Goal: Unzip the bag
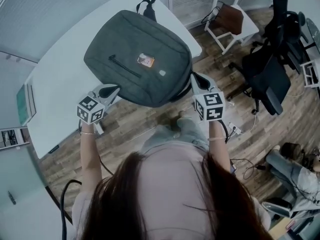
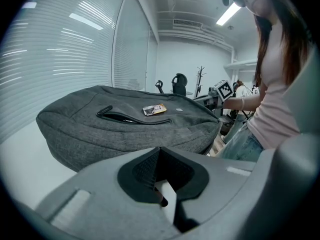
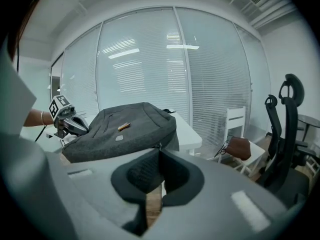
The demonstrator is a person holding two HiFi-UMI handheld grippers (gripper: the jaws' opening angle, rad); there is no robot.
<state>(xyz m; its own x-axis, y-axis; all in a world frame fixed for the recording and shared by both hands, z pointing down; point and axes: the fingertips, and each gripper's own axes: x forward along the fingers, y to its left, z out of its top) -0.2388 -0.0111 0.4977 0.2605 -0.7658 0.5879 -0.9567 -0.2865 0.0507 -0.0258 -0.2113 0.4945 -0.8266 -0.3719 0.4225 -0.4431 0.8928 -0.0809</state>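
A grey backpack (image 1: 140,59) lies flat on the white table (image 1: 55,99), its near end hanging over the table's edge. Its front pocket zip (image 2: 132,119) gapes a little, beside a small orange tag (image 1: 145,60). My left gripper (image 1: 112,90) is at the bag's near left corner with its jaws shut, and I see nothing pinched between them (image 2: 160,151). My right gripper (image 1: 194,78) is against the bag's right edge. Its jaws (image 3: 158,149) are shut, and a small zipper pull (image 3: 156,145) on the bag's side seam sits right at the tips.
A white chair with a brown bag (image 1: 230,19) stands beyond the table's right end. Black office chairs (image 1: 272,74) are at the right, over a wooden floor with cables (image 1: 245,164). Blinds and glass walls close off the back.
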